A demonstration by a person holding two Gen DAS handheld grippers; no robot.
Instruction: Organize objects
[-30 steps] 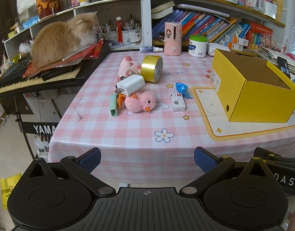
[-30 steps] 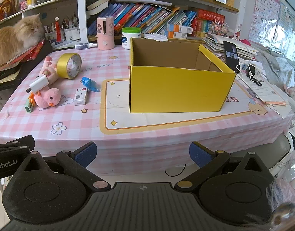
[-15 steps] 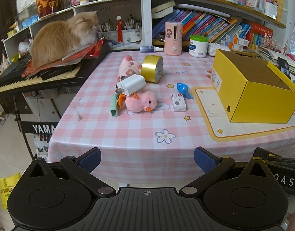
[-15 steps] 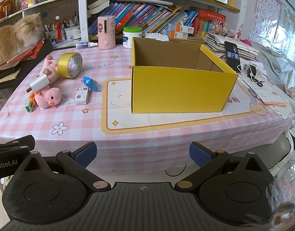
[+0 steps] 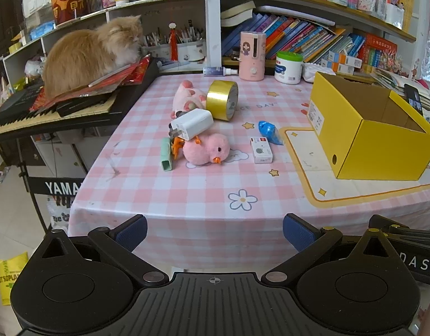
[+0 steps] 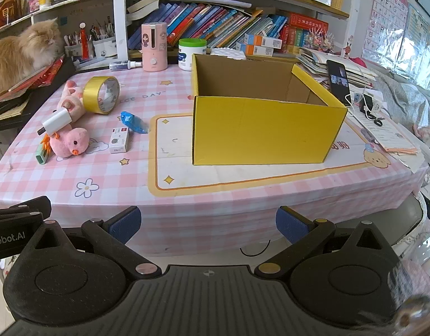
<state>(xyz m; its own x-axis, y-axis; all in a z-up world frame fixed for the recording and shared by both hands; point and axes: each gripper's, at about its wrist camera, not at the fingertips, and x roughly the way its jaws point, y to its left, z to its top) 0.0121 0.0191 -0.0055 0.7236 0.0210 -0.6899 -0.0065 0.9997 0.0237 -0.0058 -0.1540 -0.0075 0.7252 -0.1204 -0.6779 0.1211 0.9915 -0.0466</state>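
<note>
Clutter is sitting mid-left in our left wrist view: a green clip (image 5: 166, 154) is lying just beside a pink chick toy (image 5: 206, 149), and a white charger (image 5: 191, 124) is resting on top of the chick. Behind them, a pink plush (image 5: 187, 98) is leaning against a gold tape roll (image 5: 222, 100). Moving right, we are seeing a small white box (image 5: 261, 150) and a blue wrapped item (image 5: 269, 132) just beside it. At the right edge, the yellow box (image 5: 366, 131) is standing open on the pink checked tablecloth (image 5: 187, 193). Upper left, an orange cat (image 5: 91, 53) is lying on a keyboard (image 5: 46, 109). We are holding the left gripper (image 5: 215, 229) spread wide and empty at the table's near edge, and the right gripper (image 6: 208, 221) likewise, facing the yellow box.
</note>
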